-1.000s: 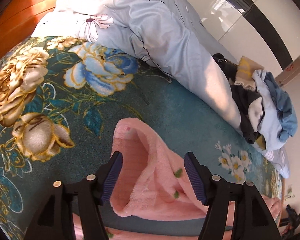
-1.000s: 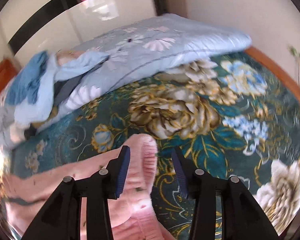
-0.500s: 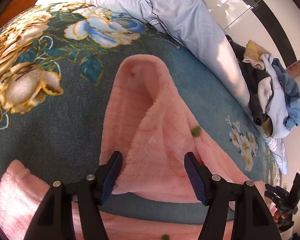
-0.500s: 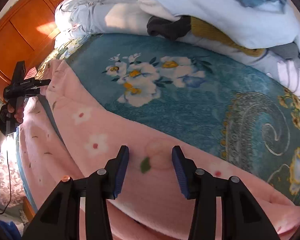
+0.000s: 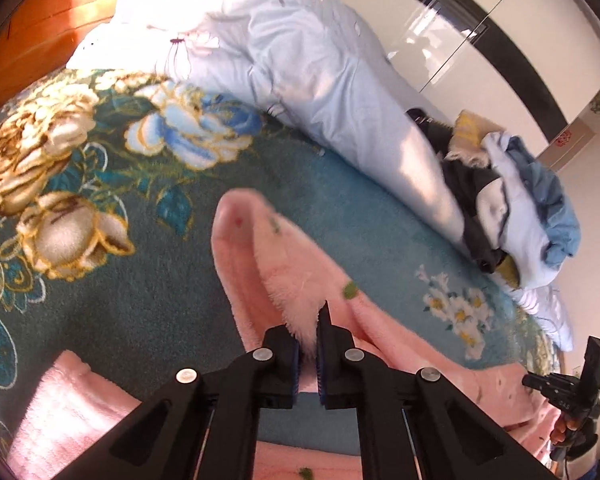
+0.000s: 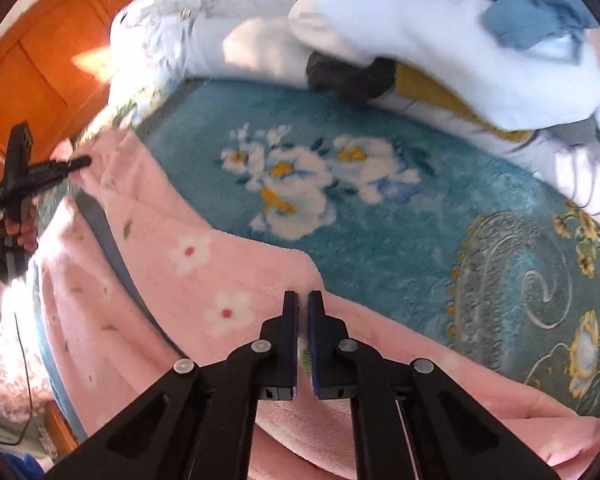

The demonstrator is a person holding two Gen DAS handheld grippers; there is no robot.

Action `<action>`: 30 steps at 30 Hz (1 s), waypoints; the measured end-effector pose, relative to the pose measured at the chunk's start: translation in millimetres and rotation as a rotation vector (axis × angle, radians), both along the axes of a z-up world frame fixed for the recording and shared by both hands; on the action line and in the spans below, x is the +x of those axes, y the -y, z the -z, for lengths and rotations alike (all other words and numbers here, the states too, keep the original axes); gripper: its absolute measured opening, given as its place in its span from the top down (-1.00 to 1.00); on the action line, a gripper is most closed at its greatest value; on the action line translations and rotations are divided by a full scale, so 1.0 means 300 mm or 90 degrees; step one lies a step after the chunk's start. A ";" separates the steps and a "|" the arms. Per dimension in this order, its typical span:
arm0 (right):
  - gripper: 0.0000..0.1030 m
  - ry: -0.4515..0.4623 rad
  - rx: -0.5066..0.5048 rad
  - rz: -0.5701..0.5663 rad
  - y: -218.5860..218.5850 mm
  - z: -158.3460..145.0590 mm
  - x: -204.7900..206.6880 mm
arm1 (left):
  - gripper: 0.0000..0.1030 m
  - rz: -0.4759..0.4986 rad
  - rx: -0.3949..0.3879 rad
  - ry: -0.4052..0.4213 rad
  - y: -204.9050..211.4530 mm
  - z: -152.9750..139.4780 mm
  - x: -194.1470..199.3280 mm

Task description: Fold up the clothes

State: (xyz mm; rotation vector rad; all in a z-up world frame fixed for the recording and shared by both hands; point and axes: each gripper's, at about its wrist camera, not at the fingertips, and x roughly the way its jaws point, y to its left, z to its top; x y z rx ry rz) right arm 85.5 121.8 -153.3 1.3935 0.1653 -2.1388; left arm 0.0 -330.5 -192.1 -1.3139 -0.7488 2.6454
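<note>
On the bed, over a teal floral blanket (image 5: 112, 280), lies a pink fleece garment (image 5: 284, 276) with small white flowers and green flecks. It is spread across the near part of the blanket in both wrist views, one end rising in a rounded fold toward the middle.

Left tongs (image 5: 308, 344): clenched on a fluffy edge of the pink fleece garment, fabric pinched between the blue pads. Seen from the right wrist view, the left tongs hold the garment's far corner at the left edge of the frame.

Right tongs (image 6: 303, 320): drawn nearly together over the garment's upper edge, only a thin gap between the pads. Fabric appears caught low between them, though I cannot tell for sure.

Behind the garment: a pale blue floral duvet (image 5: 300, 64) bunched along the far side of the bed. Heaped against it, a clothes pile (image 5: 516, 216), white, blue, dark grey and mustard pieces. Orange wooden headboard (image 6: 40, 60) at the left.
</note>
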 end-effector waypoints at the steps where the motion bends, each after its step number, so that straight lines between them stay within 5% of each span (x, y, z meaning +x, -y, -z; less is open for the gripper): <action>1: 0.92 -0.027 -0.011 0.026 -0.030 -0.045 -0.023 | 0.87 0.004 0.002 -0.023 0.009 -0.046 0.013; 5: 0.94 -0.079 -0.004 0.115 -0.101 -0.105 -0.150 | 0.86 0.010 -0.083 -0.049 0.031 -0.134 0.039; 12: 0.94 -0.014 0.014 0.185 -0.074 0.090 -0.271 | 0.81 -0.021 -0.155 0.132 0.076 0.141 0.039; 16: 0.90 -0.047 0.004 0.209 -0.102 0.038 -0.254 | 0.70 -0.044 -0.076 0.139 0.101 0.184 0.098; 18: 0.82 -0.083 -0.005 0.221 -0.150 -0.040 -0.223 | 0.03 -0.074 -0.018 0.134 0.140 0.167 0.124; 20: 0.60 -0.113 -0.026 0.236 -0.211 -0.116 -0.182 | -0.26 -0.102 0.042 0.126 0.177 0.147 0.153; 21: 0.39 -0.125 -0.044 0.244 -0.249 -0.153 -0.156 | -0.27 -0.107 0.057 0.129 0.187 0.148 0.158; 24: 0.22 -0.143 -0.080 0.267 -0.377 -0.220 -0.054 | -0.27 -0.111 0.105 0.136 0.209 0.155 0.162; 30: 0.19 -0.141 -0.025 0.335 -0.617 -0.218 0.161 | -0.20 -0.140 0.195 0.130 0.214 0.201 0.067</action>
